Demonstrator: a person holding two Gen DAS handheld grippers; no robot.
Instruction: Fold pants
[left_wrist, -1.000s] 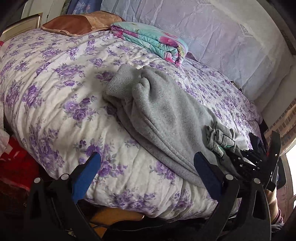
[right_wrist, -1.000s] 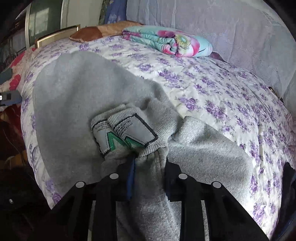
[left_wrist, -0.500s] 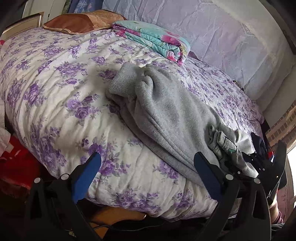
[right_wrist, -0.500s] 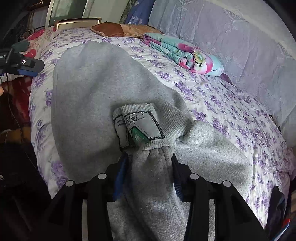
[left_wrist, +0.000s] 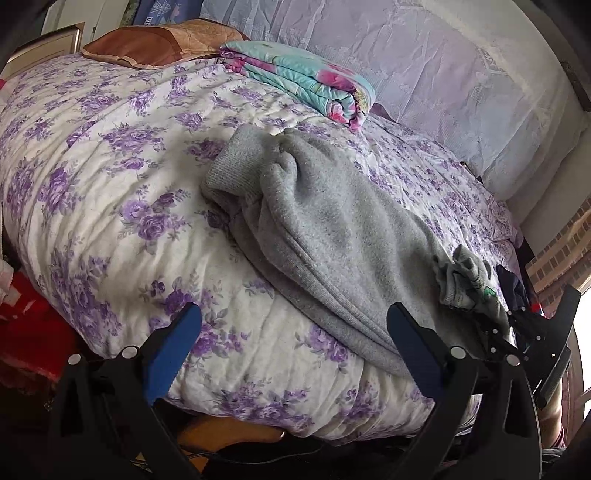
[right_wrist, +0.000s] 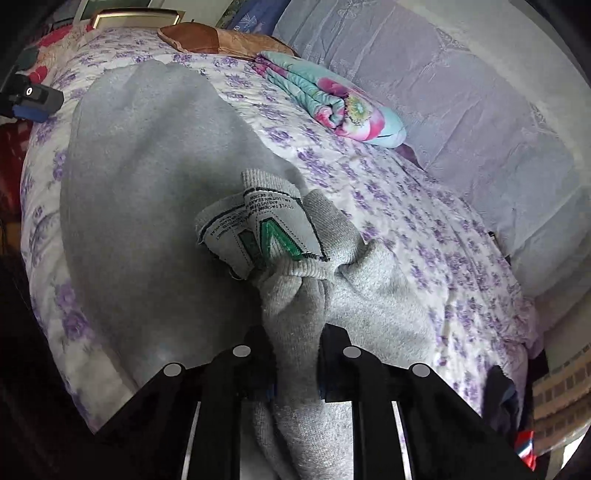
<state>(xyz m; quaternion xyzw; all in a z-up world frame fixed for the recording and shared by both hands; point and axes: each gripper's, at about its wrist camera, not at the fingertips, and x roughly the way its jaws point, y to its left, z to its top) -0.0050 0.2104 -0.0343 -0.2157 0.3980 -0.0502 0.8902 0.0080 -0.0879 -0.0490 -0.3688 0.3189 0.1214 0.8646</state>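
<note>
Right gripper (right_wrist: 295, 365) was clamped on a bunched end of the grey fleece sweatpants (right_wrist: 155, 206), jaws narrow with cloth pinched between them, label patch with green mark (right_wrist: 266, 236) sticking up just beyond the tips. Left gripper (left_wrist: 291, 339) spread wide, nothing between its blue-padded fingers (left_wrist: 173, 354), hovering at the near edge of the white quilt with purple flowers (left_wrist: 103, 177).

Pants lay on the quilt near its front edge, partly doubled over. Long axis ran from the held end at the near right corner of the quilt diagonally away toward the ribbed cuff (left_wrist: 236, 166) near the quilt's middle. From the left gripper the pants sat ahead and to the right, its right finger overlapping the pants' near edge in view; actual contact unclear. Right gripper was the nearer one, already attached. Judgement: the free cuff end is what the left gripper would have to reach for, up and away along that axis.

Farther back on the quilt: folded turquoise-and-pink floral blanket (left_wrist: 303, 81), then brown satin pillow (left_wrist: 155, 44) by the quilt's far edge.
</note>
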